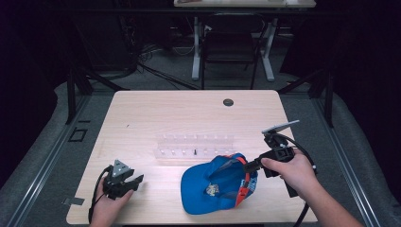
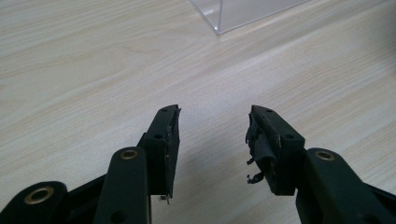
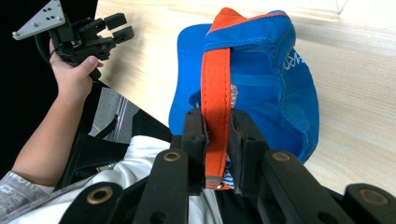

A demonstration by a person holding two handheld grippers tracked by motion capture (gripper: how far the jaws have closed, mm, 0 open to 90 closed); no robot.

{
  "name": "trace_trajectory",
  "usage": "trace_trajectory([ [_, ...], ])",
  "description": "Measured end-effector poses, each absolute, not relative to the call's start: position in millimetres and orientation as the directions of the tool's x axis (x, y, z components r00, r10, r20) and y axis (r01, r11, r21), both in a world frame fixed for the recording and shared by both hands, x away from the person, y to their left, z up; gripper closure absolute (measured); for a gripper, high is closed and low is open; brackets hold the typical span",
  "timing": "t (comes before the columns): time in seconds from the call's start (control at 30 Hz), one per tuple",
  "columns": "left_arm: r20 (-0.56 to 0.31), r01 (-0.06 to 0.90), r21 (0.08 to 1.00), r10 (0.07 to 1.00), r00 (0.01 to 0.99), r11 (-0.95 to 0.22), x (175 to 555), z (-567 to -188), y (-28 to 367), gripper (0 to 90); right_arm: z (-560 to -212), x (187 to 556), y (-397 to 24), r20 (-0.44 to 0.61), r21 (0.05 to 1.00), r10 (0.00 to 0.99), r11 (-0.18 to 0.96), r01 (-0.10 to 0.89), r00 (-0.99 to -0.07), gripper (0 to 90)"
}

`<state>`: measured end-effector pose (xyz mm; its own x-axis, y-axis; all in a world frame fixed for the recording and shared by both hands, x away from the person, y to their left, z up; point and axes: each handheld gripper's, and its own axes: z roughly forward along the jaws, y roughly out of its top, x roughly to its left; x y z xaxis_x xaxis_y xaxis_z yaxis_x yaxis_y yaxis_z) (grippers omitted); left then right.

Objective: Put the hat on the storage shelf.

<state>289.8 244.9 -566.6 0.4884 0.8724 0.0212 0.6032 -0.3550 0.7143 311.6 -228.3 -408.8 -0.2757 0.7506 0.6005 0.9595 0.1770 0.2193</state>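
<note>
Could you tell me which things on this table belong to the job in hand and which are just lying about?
In the job:
- blue cap
- its orange strap, clamped in the right gripper

Lying about:
- clear plastic rack
- left gripper, jaws open, nothing in them, over bare table
- chair beyond the table

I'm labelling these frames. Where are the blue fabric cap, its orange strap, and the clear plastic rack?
Blue fabric cap point(image 1: 201, 187), high view, on the brim.
Orange strap point(image 3: 215, 93), right gripper view, mid-length above the fingers.
Clear plastic rack point(image 1: 194, 146), high view, on its middle.
</note>
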Motion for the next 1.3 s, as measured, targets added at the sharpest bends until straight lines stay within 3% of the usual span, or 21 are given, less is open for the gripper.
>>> trace_trajectory([
  [1.3,0.017,0.595,0.723,0.870,0.493,-0.351,289.5,-566.8,243.6,53.5,-352.1,322.7,-216.0,0.748,0.247,0.614,0.092,0.965,-0.251,77.8],
])
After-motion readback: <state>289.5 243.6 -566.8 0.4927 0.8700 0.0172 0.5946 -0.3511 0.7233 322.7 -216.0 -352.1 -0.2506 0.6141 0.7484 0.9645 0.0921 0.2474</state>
